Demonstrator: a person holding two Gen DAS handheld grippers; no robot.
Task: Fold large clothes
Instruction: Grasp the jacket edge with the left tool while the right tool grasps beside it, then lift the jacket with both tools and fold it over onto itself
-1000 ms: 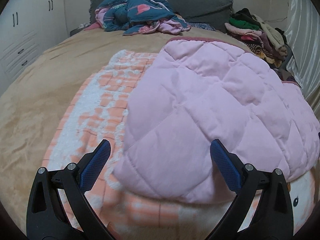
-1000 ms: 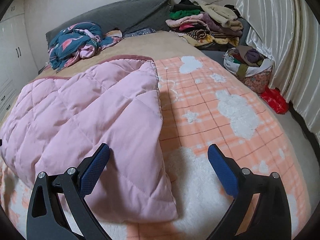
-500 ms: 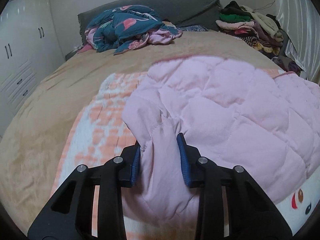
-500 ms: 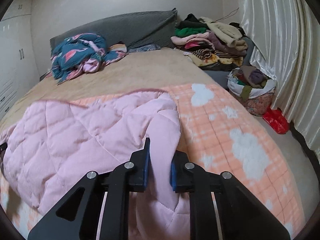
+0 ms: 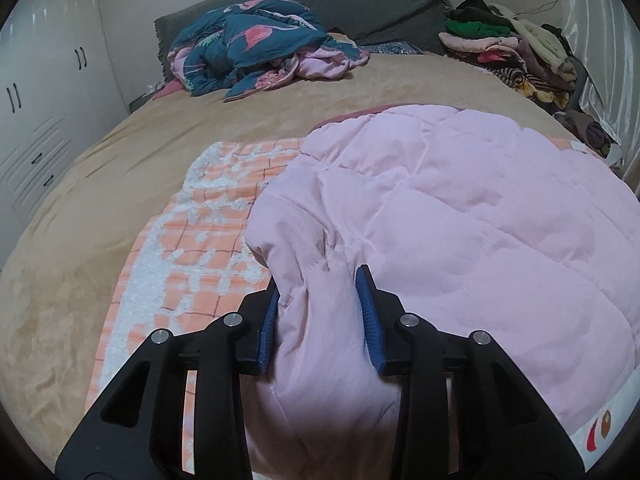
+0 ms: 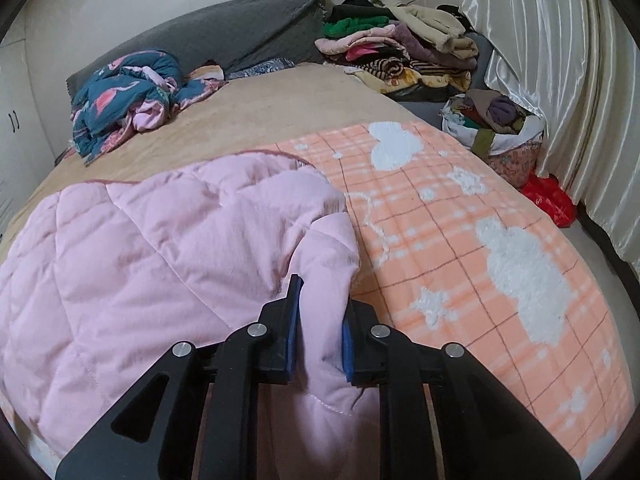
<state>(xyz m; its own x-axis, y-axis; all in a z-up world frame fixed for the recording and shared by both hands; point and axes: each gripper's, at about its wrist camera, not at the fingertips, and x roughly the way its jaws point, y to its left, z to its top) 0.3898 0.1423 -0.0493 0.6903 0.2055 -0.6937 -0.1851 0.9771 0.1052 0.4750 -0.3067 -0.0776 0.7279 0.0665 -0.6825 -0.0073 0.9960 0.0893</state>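
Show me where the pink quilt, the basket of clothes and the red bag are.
pink quilt (image 5: 480, 220): left wrist view, its quilted top.
basket of clothes (image 6: 516, 156): right wrist view, its patterned side.
red bag (image 6: 548, 200): right wrist view, its middle.

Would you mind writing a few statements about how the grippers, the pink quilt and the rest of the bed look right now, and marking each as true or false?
1. The left gripper is clamped on a bunched corner of the pink quilt. True.
2. The right gripper hangs open above the quilt. False: its jaws are shut on a fold of the quilt's right edge.
3. The quilt lies on an orange checked blanket with white fluffy patches. True.
4. The teal flamingo-print bedding is folded flat at the foot of the bed. False: it lies crumpled by the grey headboard.
5. A pile of clothes sits near the curtain. True.
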